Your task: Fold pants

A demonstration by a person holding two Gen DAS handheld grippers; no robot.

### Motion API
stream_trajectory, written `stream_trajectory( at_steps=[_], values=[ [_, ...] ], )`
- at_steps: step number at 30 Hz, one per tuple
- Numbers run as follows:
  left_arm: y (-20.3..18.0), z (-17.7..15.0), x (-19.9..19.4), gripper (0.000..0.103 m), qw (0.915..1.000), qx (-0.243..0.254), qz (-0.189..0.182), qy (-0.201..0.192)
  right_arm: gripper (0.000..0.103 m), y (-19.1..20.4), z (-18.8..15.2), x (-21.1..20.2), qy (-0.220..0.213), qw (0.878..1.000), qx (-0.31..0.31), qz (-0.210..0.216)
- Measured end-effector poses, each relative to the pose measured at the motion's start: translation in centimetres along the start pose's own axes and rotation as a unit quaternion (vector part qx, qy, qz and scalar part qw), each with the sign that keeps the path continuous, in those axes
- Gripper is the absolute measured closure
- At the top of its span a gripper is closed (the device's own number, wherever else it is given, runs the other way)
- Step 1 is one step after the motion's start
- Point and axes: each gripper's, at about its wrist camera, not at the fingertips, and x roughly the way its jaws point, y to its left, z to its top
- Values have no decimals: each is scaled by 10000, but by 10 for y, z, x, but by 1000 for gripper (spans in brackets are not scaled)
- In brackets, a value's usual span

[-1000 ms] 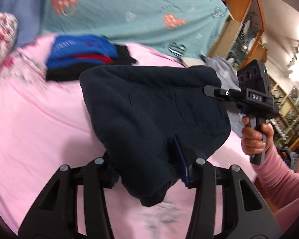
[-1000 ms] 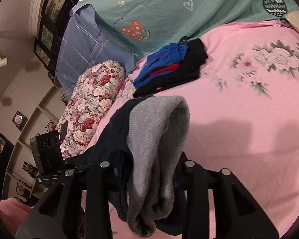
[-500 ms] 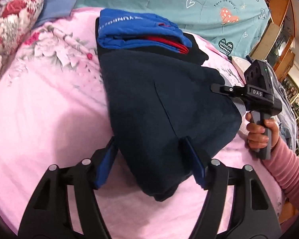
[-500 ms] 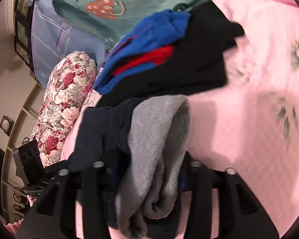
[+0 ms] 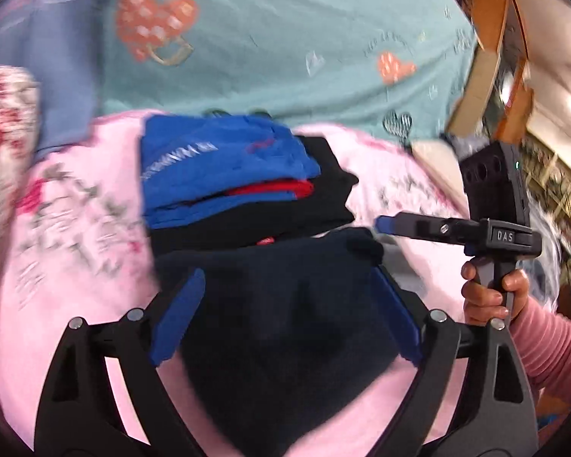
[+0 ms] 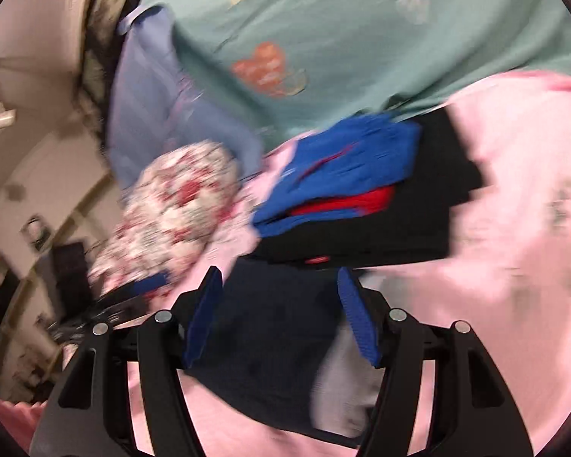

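Pants (image 5: 285, 327), dark navy, lie folded on pink bedspread (image 5: 76, 266), grey lining showing.

Pants down on the bed, stack of clothes right behind them

The folded pants (image 5: 285, 323) lie flat on the bedspread (image 5: 76, 266), between the spread fingers of the left gripper (image 5: 285, 316). The clothes stack (image 5: 243, 194) sits just behind, touching their far edge. Pillow (image 5: 3, 122) off to the left, right gripper (image 5: 384, 224) at the pants' right corner.
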Motion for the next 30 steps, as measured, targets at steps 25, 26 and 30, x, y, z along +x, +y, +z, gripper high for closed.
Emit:
stream_trajectory(
  at_steps=[25,26,30],
  values=[
    [-29,-105,4,23,9916,711,261,1045,86,-15,-78,-1,1232,9880,-762,-528],
    [-34,-104,5,23,9900,800,415,1082,86,-15,-80,-4,1213,9881,-794,-505],
    [-45,-109,7,23,9850,997,808,1154,86,-10,-78,-7,1274,9864,-813,-643]
  ],
)
